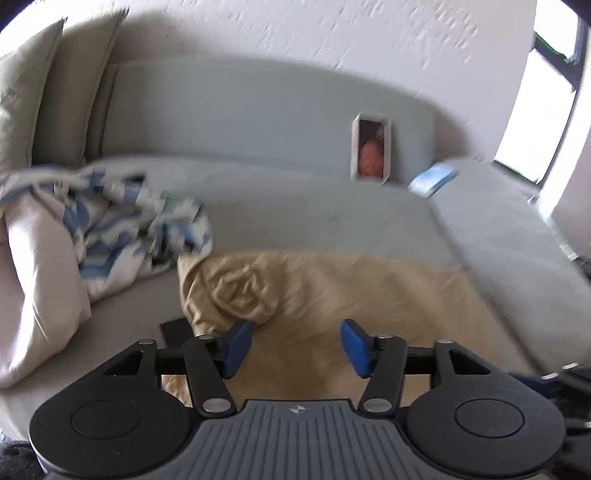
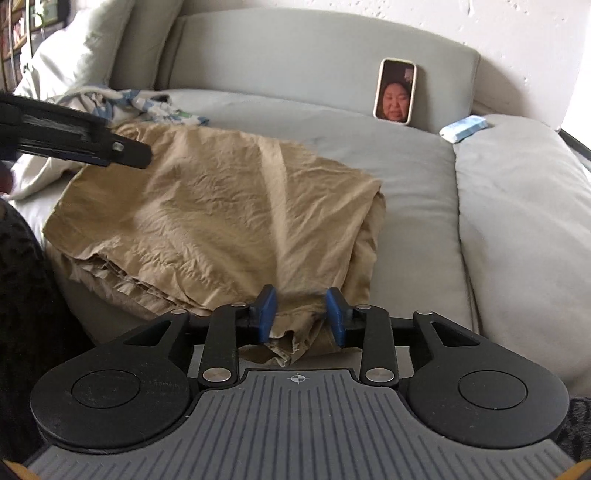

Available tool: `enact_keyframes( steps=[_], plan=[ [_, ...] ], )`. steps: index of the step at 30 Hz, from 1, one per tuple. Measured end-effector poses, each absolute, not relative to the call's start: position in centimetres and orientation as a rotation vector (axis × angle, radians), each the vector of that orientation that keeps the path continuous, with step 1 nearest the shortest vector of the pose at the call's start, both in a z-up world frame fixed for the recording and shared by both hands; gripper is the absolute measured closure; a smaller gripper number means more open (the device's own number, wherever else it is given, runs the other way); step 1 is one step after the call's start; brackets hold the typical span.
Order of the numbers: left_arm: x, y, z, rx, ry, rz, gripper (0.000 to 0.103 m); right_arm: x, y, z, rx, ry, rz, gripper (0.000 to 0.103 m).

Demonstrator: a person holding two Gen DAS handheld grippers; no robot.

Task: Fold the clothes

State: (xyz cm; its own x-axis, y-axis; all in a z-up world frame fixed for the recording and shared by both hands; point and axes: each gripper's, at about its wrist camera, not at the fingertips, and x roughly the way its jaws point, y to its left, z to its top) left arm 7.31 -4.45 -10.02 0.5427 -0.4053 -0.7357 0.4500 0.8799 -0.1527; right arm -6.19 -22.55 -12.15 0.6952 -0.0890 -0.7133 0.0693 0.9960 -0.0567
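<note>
Grey sofa (image 2: 424,177) under a white textured wall (image 1: 332,33), pale cushions (image 1: 55,81) at the left end. Against the backrest, an upright phone (image 2: 395,90); beside it a blue-white packet (image 2: 463,127). Patterned blue-white cloth (image 1: 122,218) crumpled near the cushions. Tan garment (image 2: 221,206) spread wrinkled on the seat. Left gripper (image 1: 295,345) wide apart, above the tan fabric, nothing between the pads. Right gripper (image 2: 301,314) narrow, near hem bunched between the blue pads (image 2: 266,310).
</note>
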Motion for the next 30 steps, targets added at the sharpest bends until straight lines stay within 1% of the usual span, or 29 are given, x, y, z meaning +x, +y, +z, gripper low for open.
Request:
enact_keyframes(
  steps=[1, 2, 5, 8, 9, 10, 11, 12, 14, 15, 16, 17, 18, 20, 21, 24, 26, 27, 28, 30],
  plan=[
    [7.5, -4.5, -10.0, 0.066, 0.854, -0.500, 0.057, -6.2, -22.8, -11.9, -0.014, 0.796, -0.087, 0.066],
    [7.6, -4.6, -10.0, 0.075, 0.849, -0.492, 0.057, -6.2, -23.0, -11.7, -0.001, 0.794, -0.086, 0.066],
    [7.6, -4.8, -10.0, 0.108, 0.834, -0.479, 0.057, -6.1, -23.8, -10.4, 0.024, 0.761, -0.107, 0.066],
    [7.0, -4.3, -10.3, 0.082, 0.814, -0.482, 0.057, -4.4, -23.6, -9.0, 0.028, 0.693, -0.126, 0.065],
    [6.9, -4.3, -10.4, 0.078, 0.809, -0.480, 0.057, -3.7, -23.5, -8.6, 0.028, 0.668, -0.133, 0.061],
    [6.9, -4.2, -10.4, 0.074, 0.805, -0.478, 0.057, -3.1, -23.4, -8.1, 0.028, 0.643, -0.139, 0.050],
    [6.8, -4.4, -10.4, 0.079, 0.801, -0.475, 0.057, -2.5, -23.3, -7.7, 0.028, 0.618, -0.145, 0.044],
    [6.7, -4.5, -10.4, 0.085, 0.797, -0.473, 0.057, -1.8, -23.1, -7.2, 0.028, 0.594, -0.151, 0.042],
    [6.6, -4.7, -10.4, 0.091, 0.791, -0.470, 0.057, 0.3, -22.4, -8.0, 0.058, 0.597, -0.113, 0.049],
    [6.7, -4.7, -10.4, 0.089, 0.791, -0.471, 0.057, 1.5, -21.9, -8.7, 0.077, 0.605, -0.087, 0.065],
    [6.7, -4.7, -10.4, 0.088, 0.790, -0.473, 0.057, 2.7, -21.4, -9.5, 0.098, 0.616, -0.049, 0.086],
    [6.7, -4.7, -10.5, 0.086, 0.789, -0.474, 0.056, 3.8, -21.1, -10.4, 0.103, 0.636, -0.032, 0.093],
    [6.7, -4.7, -10.5, 0.090, 0.789, -0.478, 0.056, 4.8, -20.9, -11.5, 0.094, 0.662, -0.035, 0.093],
    [6.8, -4.7, -10.6, 0.092, 0.792, -0.486, 0.056, 6.6, -20.8, -13.4, 0.069, 0.706, -0.053, 0.102],
    [6.8, -4.7, -10.7, 0.091, 0.796, -0.487, 0.056, 6.9, -21.3, -14.2, 0.050, 0.718, -0.077, 0.103],
    [7.0, -4.7, -10.8, 0.085, 0.805, -0.491, 0.056, 6.9, -23.7, -15.8, -0.042, 0.743, -0.239, 0.103],
    [6.9, -4.8, -10.8, 0.087, 0.802, -0.491, 0.056, 6.2, -26.7, -16.7, 0.005, 0.762, -0.294, 0.103],
    [6.8, -4.8, -10.8, 0.092, 0.799, -0.488, 0.056, 5.7, -27.8, -16.2, 0.045, 0.764, -0.303, 0.103],
    [6.8, -4.8, -10.8, 0.097, 0.795, -0.486, 0.056, 5.3, -28.4, -15.6, 0.055, 0.774, -0.336, 0.100],
    [5.9, -4.3, -9.4, 0.072, 0.772, -0.482, 0.057, 4.0, -29.5, -13.9, 0.109, 0.734, -0.357, 0.100]
  ],
)
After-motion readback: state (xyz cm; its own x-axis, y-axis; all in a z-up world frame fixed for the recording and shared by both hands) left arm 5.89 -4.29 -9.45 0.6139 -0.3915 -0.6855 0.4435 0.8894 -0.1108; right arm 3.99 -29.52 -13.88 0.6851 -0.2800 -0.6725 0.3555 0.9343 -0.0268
